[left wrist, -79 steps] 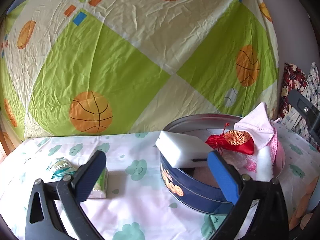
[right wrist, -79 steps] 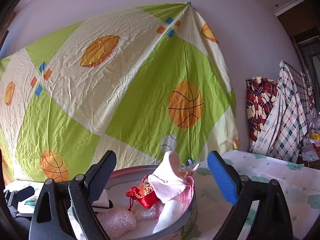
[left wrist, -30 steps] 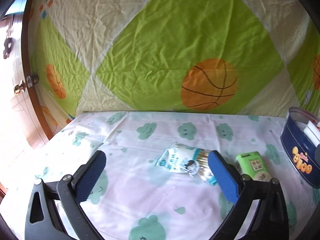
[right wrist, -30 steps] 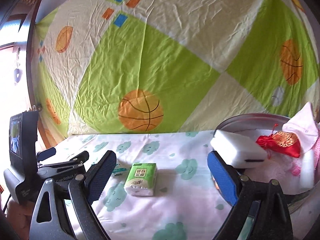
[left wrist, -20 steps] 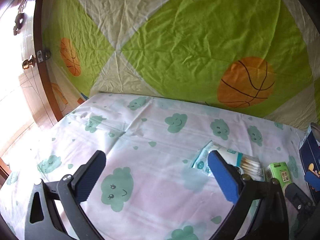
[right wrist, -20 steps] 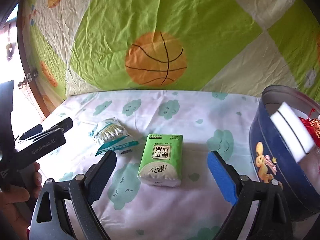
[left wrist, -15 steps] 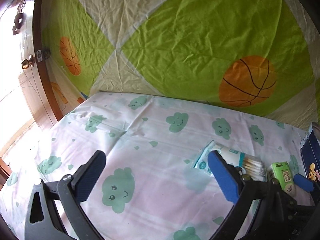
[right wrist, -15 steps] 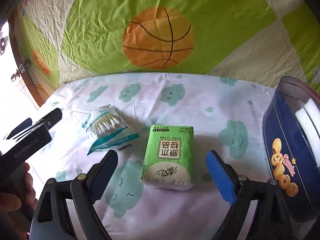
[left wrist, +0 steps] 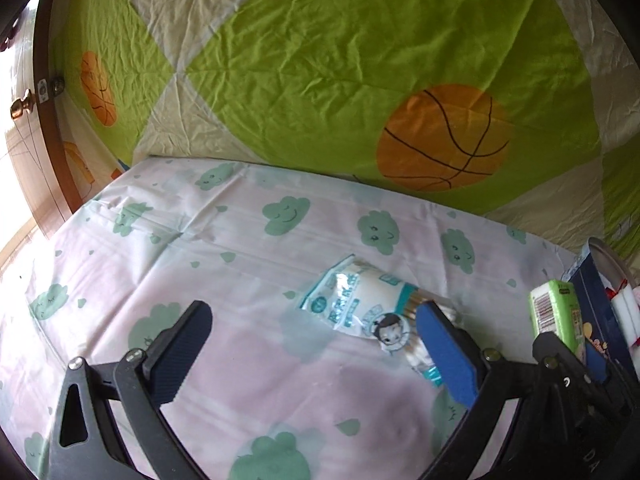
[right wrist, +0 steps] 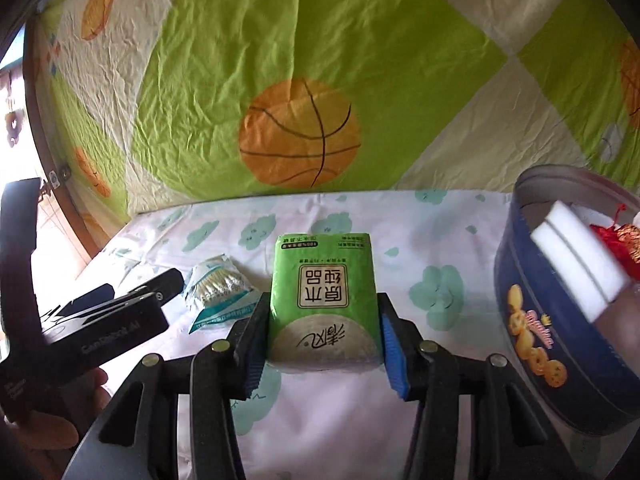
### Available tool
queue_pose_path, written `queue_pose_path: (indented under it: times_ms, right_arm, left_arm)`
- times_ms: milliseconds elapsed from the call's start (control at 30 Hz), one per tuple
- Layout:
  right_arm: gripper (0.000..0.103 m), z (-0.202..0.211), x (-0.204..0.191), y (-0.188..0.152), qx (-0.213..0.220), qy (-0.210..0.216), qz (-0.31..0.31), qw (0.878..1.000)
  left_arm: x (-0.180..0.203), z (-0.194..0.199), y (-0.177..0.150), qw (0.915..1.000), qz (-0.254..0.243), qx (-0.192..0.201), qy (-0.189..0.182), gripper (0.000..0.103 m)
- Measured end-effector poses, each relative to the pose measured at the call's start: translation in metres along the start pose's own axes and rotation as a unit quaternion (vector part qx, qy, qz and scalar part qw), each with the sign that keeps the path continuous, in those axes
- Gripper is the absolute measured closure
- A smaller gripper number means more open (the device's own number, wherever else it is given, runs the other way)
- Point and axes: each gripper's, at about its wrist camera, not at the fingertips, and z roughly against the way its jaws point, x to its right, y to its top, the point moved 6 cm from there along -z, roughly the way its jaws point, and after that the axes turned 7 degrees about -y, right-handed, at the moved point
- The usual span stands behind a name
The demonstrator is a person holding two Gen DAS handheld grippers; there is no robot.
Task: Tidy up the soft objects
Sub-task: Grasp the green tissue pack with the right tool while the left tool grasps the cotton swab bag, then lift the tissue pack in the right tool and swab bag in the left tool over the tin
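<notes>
My right gripper (right wrist: pixel 322 344) is shut on a green tissue pack (right wrist: pixel 323 300), its blue pads pressed on both sides of the pack, just above the cloud-print tablecloth (right wrist: pixel 400 236). The pack also shows at the right edge of the left wrist view (left wrist: pixel 554 316). A bag of cotton swabs (left wrist: pixel 368 312) lies on the cloth by my left gripper's right finger; it also shows in the right wrist view (right wrist: pixel 218 284). My left gripper (left wrist: pixel 316 344) is open and empty. A round blue tin (right wrist: pixel 528 320) at the right holds a white sponge (right wrist: pixel 576 260) and a red pouch (right wrist: pixel 620 240).
A green and cream sheet with basketballs (right wrist: pixel 298 134) hangs behind the table. A wooden door frame (left wrist: pixel 52 128) stands at the left. The tin's side also shows at the right edge of the left wrist view (left wrist: pixel 596 312).
My right gripper came down around the green tissue pack and closed on it. My left gripper stayed open and shifted slightly towards the swab bag.
</notes>
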Motion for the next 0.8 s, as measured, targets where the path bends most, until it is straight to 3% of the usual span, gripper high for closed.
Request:
queue_pose_path:
  times_ms: [100, 233, 400, 500, 600, 667, 800]
  right_arm:
    - [0.051, 0.018, 0.010, 0.001, 0.032, -0.012, 0.003, 0.999]
    - [0.051, 0.035, 0.026, 0.000, 0.053, -0.023, 0.002, 0.998]
    - [0.051, 0.032, 0.037, -0.002, 0.043, -0.017, -0.014, 0.999]
    - [0.051, 0.028, 0.033, -0.004, 0.034, -0.011, -0.011, 0.999]
    - [0.051, 0.030, 0.030, -0.006, 0.036, -0.007, -0.007, 0.999]
    - [0.051, 0.030, 0.029, -0.008, 0.033, -0.004, -0.008, 0.999]
    - [0.051, 0.030, 0.030, -0.007, 0.033, -0.004, -0.009, 0.999]
  left_arm:
    - [0.020, -0.008, 0.003, 0.9996, 0.021, -0.015, -0.006, 0.000]
    - [0.046, -0.027, 0.011, 0.9986, 0.044, -0.023, 0.017, 0.001]
    - [0.058, -0.062, 0.004, 0.9922, 0.051, -0.077, 0.084, 0.006]
    - [0.055, -0.070, -0.004, 0.9893, 0.041, -0.097, 0.101, 0.007]
    - [0.046, -0.068, -0.008, 0.9903, 0.069, -0.098, 0.070, 0.020]
    - [0.045, -0.066, -0.008, 0.9907, 0.063, -0.097, 0.072, 0.051]
    - [0.047, -0.057, -0.007, 0.9944, 0.047, -0.084, 0.043, 0.058]
